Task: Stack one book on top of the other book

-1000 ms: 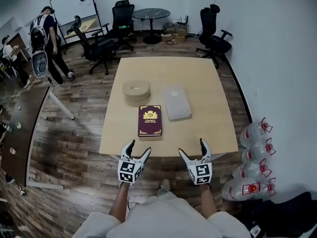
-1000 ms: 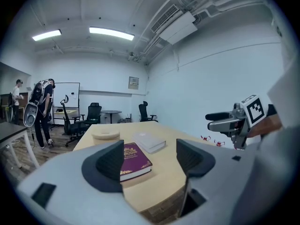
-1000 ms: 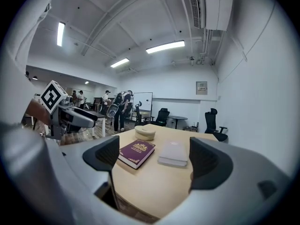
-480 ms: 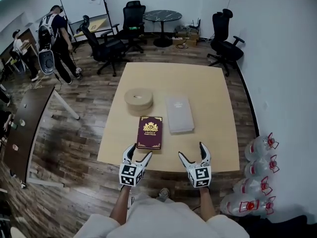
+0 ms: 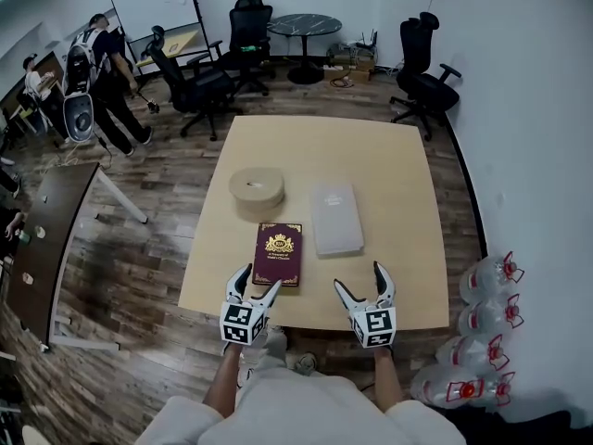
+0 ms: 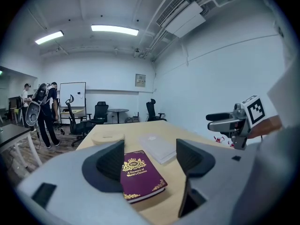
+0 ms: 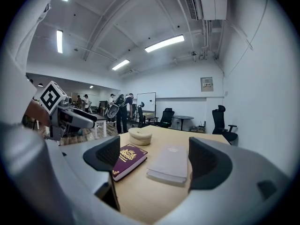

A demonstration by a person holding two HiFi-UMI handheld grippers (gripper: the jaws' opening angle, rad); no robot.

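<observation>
The left gripper [image 6: 151, 157] had its jaws wide apart and gripped nothing. In the gap between them a maroon book [image 6: 140, 175] with gold print lay flat on the pale wooden table [image 6: 171, 198]. A grey book [image 6: 159, 146] lay just beside it at one o'clock, and a round tan box [image 6: 108, 136] sat farther off at eleven o'clock. The right gripper [image 6: 234, 121] hung at three o'clock. People [image 6: 42, 108] stood at nine o'clock, near a whiteboard [image 6: 72, 95] and office chairs [image 6: 99, 112].
</observation>
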